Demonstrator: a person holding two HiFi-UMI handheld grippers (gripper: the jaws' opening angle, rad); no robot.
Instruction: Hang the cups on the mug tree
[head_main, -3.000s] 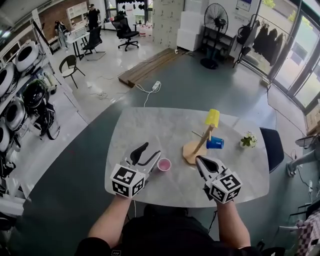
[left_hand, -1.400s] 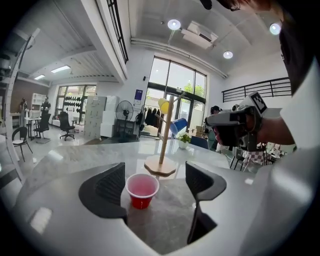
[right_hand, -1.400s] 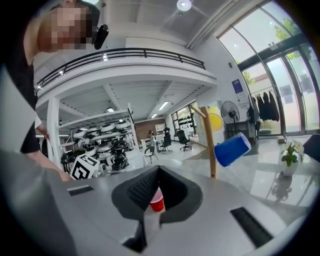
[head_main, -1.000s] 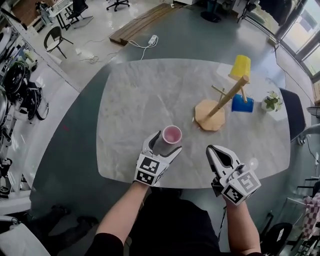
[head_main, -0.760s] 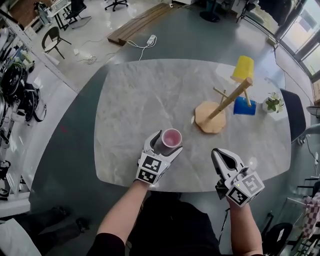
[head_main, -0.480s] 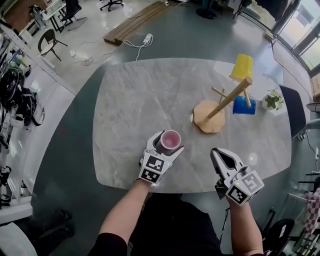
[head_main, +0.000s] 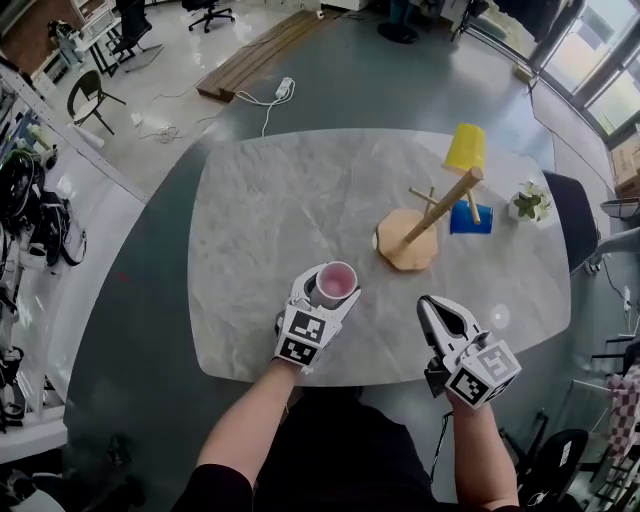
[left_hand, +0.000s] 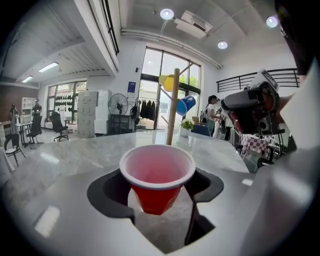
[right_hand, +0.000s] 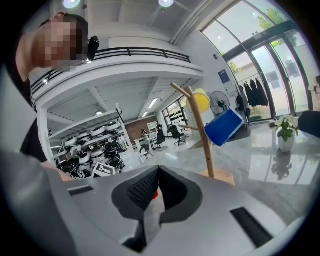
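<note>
The left gripper's (head_main: 326, 296) jaws have just been closing and pinch the red cup (left_hand: 157, 172) below its rim, mouth up, over the near part of the counter (head_main: 270, 210). To its right, the right gripper's (head_main: 428, 305) jaws are pressed together on nothing. Farther right stands the mug tree (head_main: 435, 212), which carries a yellow cup (head_main: 465, 148) and a blue cup (head_main: 470, 218). A small plant (head_main: 527, 203) sits beyond it. Both forearms reach in from the near edge.

Bright daylight pours in through the big windows (right_hand: 272, 60) — the table (head_main: 260, 200) shines pale, with a small white glare spot near its right edge. Ceiling lamps (left_hand: 166, 13) glow. Both gripper views bend and go black at their corners; the cup (left_hand: 157, 175) looks sharp.
</note>
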